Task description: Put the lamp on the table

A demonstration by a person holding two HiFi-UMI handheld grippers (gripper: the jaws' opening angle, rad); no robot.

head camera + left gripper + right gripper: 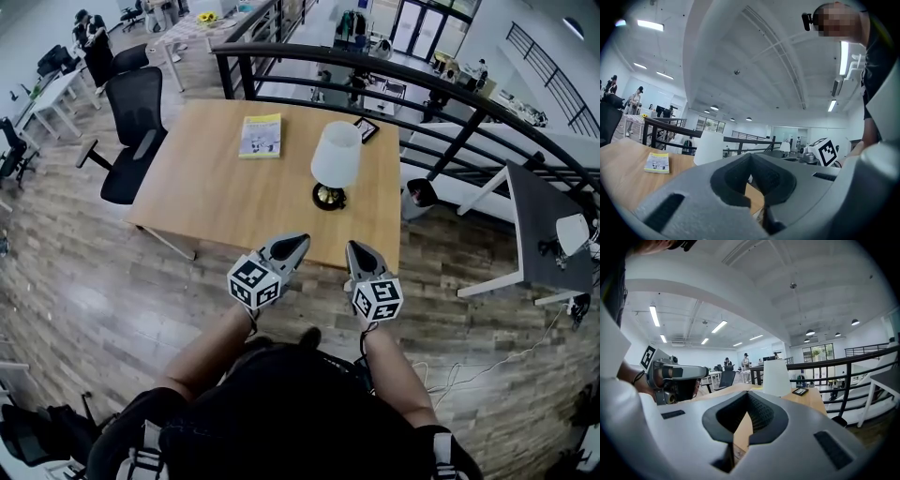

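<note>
Standing at the far left of the head view, a black office chair [131, 122] sits at the left end of the wooden counter [216, 197], on a wood-plank floor [94, 300]. A yellow booklet [261, 135] lies flat near the counter's far edge, left of centre.

Closer to the person, the left gripper [296, 242] is held at the counter's near edge, with its marker cube facing up toward the head camera. In the left gripper view its jaws meet at the tips and nothing is between them.

To the right of the booklet, the lamp [335, 161] stands upright on the counter, a little right of centre. It has a white shade over a dark round base with a brassy glint. It is apart from the booklet and touches neither gripper. Its shade shows beyond the jaw tips in both gripper views, just left of them in the left one and just right of them in the right one.

The right gripper [357, 249] is held beside the left one at the same near edge, short of the lamp. Its jaws are closed tight and empty.

A small dark phone-like object [367, 129] lies flat by the far edge, behind the lamp and slightly to its right. A black metal railing [441, 80] curves round the counter's far and right sides. Furthest right, a grey-topped table with white legs [539, 220] stands near that railing.
</note>
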